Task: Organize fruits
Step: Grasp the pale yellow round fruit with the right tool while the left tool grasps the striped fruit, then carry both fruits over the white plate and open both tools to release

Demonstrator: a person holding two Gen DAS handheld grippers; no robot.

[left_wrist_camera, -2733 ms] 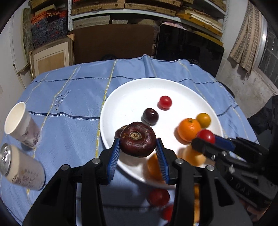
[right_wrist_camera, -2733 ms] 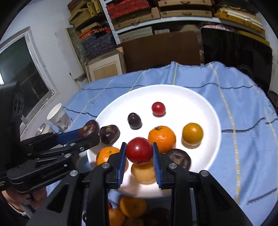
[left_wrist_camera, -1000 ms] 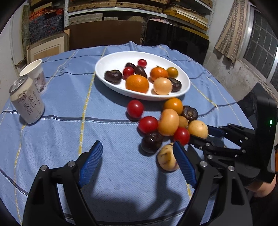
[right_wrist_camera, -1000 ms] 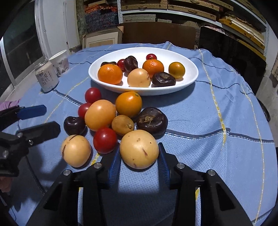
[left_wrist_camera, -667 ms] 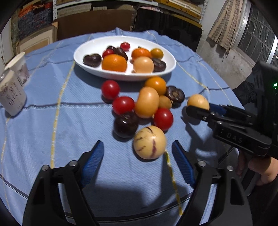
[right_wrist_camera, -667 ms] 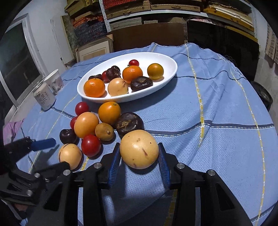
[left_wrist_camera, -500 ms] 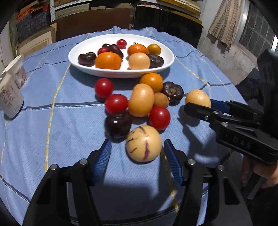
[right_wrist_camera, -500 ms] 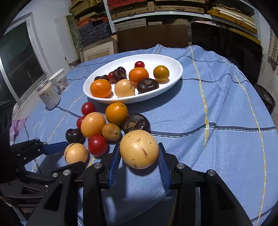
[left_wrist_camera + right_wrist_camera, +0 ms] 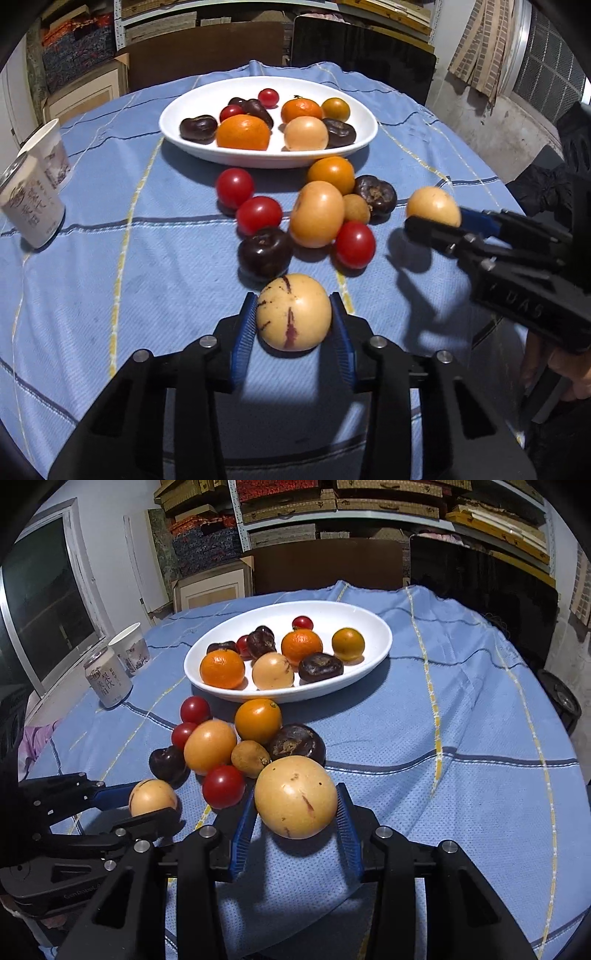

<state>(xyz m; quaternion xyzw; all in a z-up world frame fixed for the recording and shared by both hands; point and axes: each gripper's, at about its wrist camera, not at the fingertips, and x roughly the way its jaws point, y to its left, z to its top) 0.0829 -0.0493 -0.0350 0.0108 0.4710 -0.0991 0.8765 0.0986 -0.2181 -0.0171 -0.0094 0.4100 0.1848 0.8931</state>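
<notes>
A pale yellow fruit with purple streaks [image 9: 295, 319] rests on the blue cloth, and my left gripper [image 9: 293, 298] is closing on it, its blue pads against both sides. The same gripper [image 9: 151, 805] and fruit [image 9: 151, 795] show at the lower left of the right wrist view. My right gripper [image 9: 296, 792] is shut on a plain yellow round fruit [image 9: 295, 801], held just above the cloth; it is seen side-on [image 9: 432, 218] in the left wrist view. Beyond both lie several loose tomatoes, plums and oranges [image 9: 317, 214]. The white oval plate [image 9: 266, 159] behind them holds several fruits.
A drink can [image 9: 31, 206] and a paper cup [image 9: 50, 147] stand at the left of the table. A person's hand [image 9: 569, 376] holds the right gripper at the table's right edge. Shelves, boxes and a dark chair back stand behind the table.
The left jaws went from wide open to closed against the streaked fruit as the gripper came down over it. The right gripper kept its yellow fruit and rose a little.
</notes>
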